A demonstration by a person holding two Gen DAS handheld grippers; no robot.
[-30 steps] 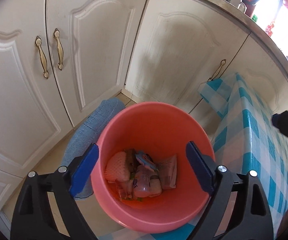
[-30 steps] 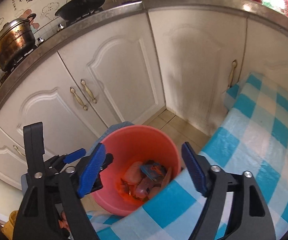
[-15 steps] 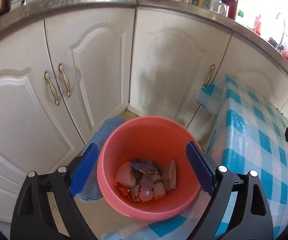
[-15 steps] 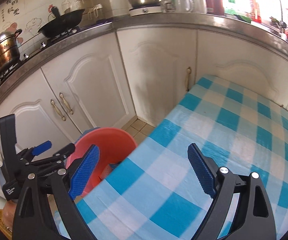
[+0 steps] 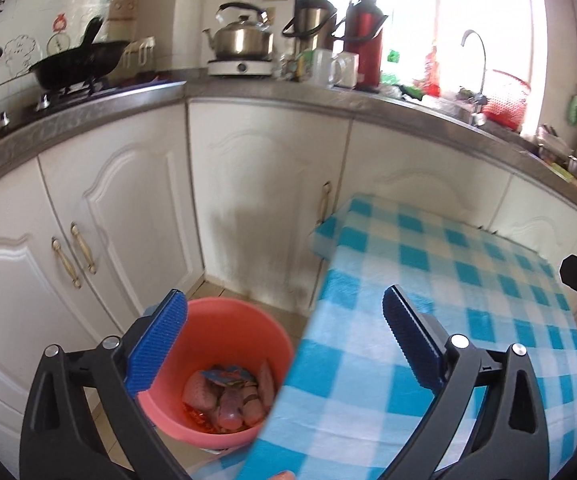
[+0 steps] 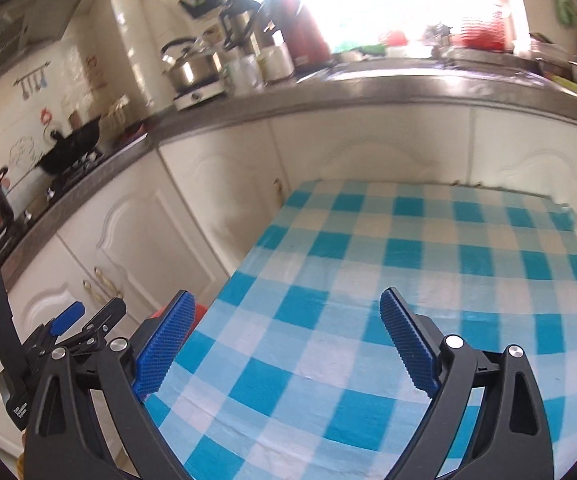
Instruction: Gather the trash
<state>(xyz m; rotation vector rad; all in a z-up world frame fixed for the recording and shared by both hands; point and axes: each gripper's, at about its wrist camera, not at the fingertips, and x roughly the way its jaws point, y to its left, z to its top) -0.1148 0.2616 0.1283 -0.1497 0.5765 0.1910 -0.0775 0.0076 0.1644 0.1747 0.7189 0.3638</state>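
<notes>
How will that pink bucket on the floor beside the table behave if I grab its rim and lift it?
The pink bucket looks like thin plastic, so its rim may flex a little under the pads. It holds only some wrappers and packets low at the bottom, so it is probably light. With its wide mouth and narrower base, an off-centre pull might tip it.

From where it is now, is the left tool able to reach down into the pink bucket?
Probably yes. The left tool is open and empty, and the pink bucket stands open-topped on the floor just below it. Only the edge of the checked tablecloth crowds the bucket's right side.
</notes>
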